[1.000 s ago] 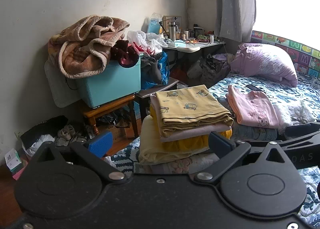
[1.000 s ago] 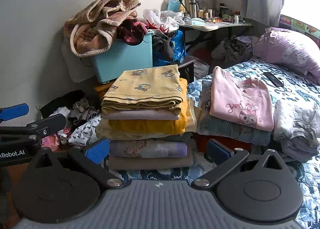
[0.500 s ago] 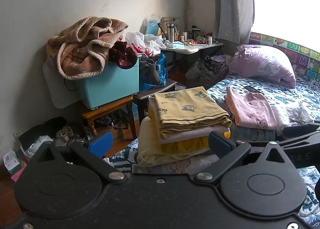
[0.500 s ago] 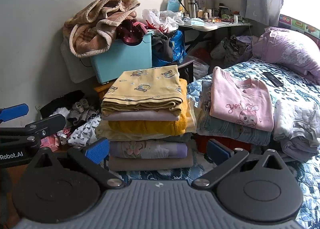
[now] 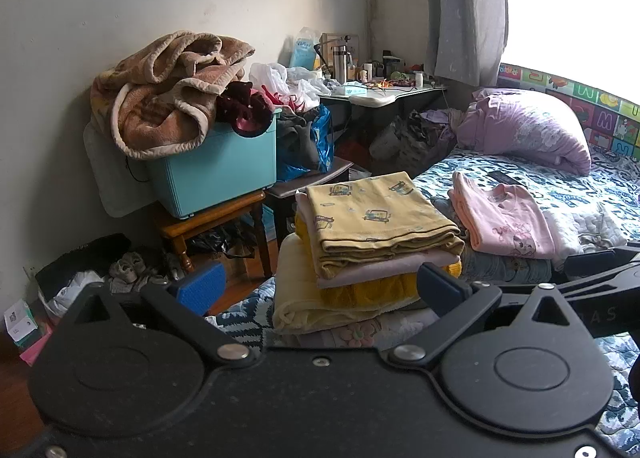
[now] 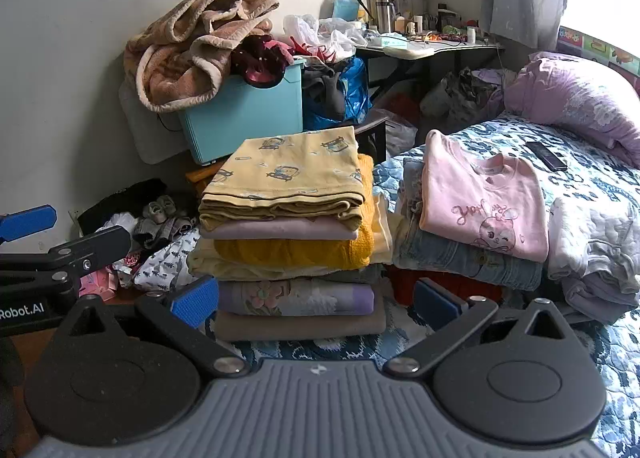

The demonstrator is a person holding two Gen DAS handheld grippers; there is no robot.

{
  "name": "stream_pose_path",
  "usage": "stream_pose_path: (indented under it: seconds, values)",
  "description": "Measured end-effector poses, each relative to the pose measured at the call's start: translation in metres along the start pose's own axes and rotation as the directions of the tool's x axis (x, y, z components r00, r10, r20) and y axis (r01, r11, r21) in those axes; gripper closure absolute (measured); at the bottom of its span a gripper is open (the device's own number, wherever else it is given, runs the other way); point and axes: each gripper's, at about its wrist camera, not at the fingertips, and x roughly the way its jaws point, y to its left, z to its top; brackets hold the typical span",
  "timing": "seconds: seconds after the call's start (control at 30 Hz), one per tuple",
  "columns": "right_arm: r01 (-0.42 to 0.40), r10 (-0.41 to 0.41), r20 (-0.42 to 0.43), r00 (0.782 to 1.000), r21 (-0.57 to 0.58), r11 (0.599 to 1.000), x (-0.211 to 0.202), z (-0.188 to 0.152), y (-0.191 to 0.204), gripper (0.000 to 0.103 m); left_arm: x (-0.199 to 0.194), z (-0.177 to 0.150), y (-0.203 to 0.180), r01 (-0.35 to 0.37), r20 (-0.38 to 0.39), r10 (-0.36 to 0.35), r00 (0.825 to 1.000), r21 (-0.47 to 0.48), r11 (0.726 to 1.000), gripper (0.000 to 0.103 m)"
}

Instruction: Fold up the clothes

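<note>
A stack of folded clothes point(image 6: 292, 242) stands at the near corner of the bed, topped by a yellow printed cloth point(image 6: 292, 174); the same stack point(image 5: 368, 254) shows in the left wrist view. To its right a folded pink top point(image 6: 484, 194) lies on folded jeans point(image 6: 464, 258), with a pale quilted garment point(image 6: 596, 242) beside them. My right gripper point(image 6: 316, 304) is open, level with the stack's lower layers and a little short of them, holding nothing. My left gripper point(image 5: 320, 286) is open too, in front of the stack and empty.
The bed point(image 6: 592, 186) carries a purple pillow point(image 6: 580, 98) and a dark remote point(image 6: 546, 156). A teal bin point(image 5: 216, 174) heaped with a brown blanket point(image 5: 168, 90) sits on a wooden stool. A cluttered desk point(image 5: 384, 94) stands behind. Shoes and bags litter the floor at left.
The left wrist view has shifted slightly, with the stack sitting a little lower and left. The right gripper has hardly moved. Both stay open.
</note>
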Motion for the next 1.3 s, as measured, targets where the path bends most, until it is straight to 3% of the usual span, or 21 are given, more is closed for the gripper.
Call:
stream_pose_path:
  seconds: [0.6, 0.83, 0.93, 1.03, 1.13, 1.23, 1.3]
  values:
    - [-0.002, 0.002, -0.002, 1.0, 0.025, 1.0, 0.027, 0.008, -0.013, 0.0, 0.038, 0.012, 0.003, -0.011, -0.01, 0.011, 1.0, 0.054, 0.998, 0.0]
    - [0.005, -0.006, 0.062, 0.998, 0.019, 1.0, 0.038, 0.008, -0.019, 0.0, 0.07, 0.029, 0.014, 0.042, 0.005, -0.043, 0.999, 0.006, 0.999, 0.0]
    - [-0.024, 0.02, 0.096, 0.995, 0.038, 0.999, 0.042, 0.007, -0.025, 0.0, 0.091, 0.034, 0.016, 0.056, -0.025, -0.056, 0.998, 0.016, 0.998, 0.0]
    - [-0.052, 0.045, 0.093, 0.995, 0.073, 0.996, 0.048, 0.006, -0.033, 0.0, 0.115, 0.039, 0.022, 0.061, -0.076, -0.064, 0.995, -0.049, 0.997, 0.0]
    - [-0.059, 0.052, 0.084, 0.995, 0.088, 0.994, 0.055, 0.005, -0.038, 0.0, 0.135, 0.04, 0.032, 0.117, -0.112, -0.133, 0.985, -0.14, 0.983, 0.0]
    - [-0.058, 0.051, 0.069, 0.996, 0.098, 0.994, 0.061, 0.0, -0.042, 0.0, 0.145, 0.037, 0.034, 0.127, -0.125, -0.149, 0.981, -0.169, 0.978, 0.008]
    - [-0.077, 0.071, 0.052, 0.996, 0.117, 0.99, 0.065, -0.003, -0.046, 0.0, 0.15, 0.036, 0.035, 0.141, -0.135, -0.168, 0.976, -0.189, 0.972, 0.032]
